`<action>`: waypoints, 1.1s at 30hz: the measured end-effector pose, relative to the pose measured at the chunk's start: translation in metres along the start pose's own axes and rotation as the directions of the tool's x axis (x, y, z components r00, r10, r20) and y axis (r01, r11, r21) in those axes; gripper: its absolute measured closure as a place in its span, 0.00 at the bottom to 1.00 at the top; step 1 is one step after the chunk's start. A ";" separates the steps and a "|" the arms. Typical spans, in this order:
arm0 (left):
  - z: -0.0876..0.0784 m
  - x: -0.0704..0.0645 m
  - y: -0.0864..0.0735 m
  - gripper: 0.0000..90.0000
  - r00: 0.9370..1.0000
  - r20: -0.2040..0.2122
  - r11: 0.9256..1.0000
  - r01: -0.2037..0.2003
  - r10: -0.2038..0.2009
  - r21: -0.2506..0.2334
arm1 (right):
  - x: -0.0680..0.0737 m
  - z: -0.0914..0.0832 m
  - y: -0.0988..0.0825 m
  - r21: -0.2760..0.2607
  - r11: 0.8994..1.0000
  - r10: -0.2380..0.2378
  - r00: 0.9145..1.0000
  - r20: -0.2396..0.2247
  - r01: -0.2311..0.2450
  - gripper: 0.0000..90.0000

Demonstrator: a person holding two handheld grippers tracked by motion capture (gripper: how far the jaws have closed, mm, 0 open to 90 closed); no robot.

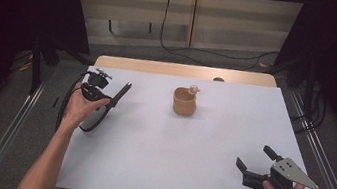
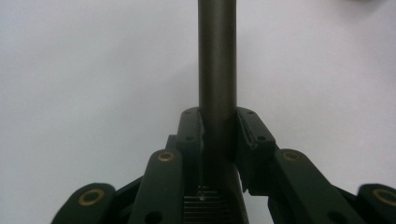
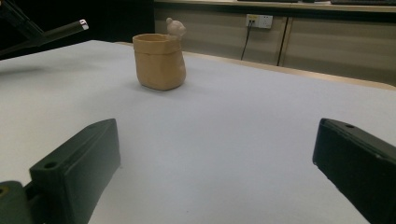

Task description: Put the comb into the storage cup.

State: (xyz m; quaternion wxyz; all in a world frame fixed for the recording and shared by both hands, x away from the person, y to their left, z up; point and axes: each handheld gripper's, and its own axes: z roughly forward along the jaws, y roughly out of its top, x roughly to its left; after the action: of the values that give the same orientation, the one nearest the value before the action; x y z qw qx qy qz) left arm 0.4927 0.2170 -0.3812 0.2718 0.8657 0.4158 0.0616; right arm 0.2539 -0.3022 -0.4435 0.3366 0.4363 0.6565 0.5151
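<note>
Where left gripper (image 2: 218, 135) clamps dark rod (image 2: 217, 56), rod's far end cut off; held left of tan cup (image 1: 184, 101) mid-desk. Right gripper (image 1: 254, 164) jaws wide apart, nearer than cup, right.

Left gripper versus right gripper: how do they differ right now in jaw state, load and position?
The left gripper is shut on a dark rod; the right gripper has its jaws wide apart and carries nothing. The left gripper sits at the table's far left edge, the right gripper near the front right corner. Both are hand-held, with the tan cup between them, untouched.
</note>
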 end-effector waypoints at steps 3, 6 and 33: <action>-0.004 -0.004 0.000 0.81 1.000 0.006 1.000 -0.015 0.015 -0.007 | 0.000 0.000 0.000 0.004 1.000 -0.002 1.000 -0.001 0.002 0.00; -0.007 -0.011 0.000 0.81 0.999 0.009 0.999 -0.044 0.044 -0.012 | 0.000 0.000 0.000 0.003 1.000 -0.003 1.000 -0.001 0.003 0.00; -0.021 -0.083 0.004 0.81 0.959 0.094 0.962 -0.258 0.267 -0.093 | -0.003 0.002 -0.001 0.036 0.999 -0.010 1.000 -0.016 0.011 0.01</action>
State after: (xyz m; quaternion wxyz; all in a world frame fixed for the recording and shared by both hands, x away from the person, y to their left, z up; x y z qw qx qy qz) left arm 0.4350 0.1610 -0.3512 0.3172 0.9037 0.2795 0.0679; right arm 0.2572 -0.3043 -0.4446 0.3261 0.4347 0.6705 0.5051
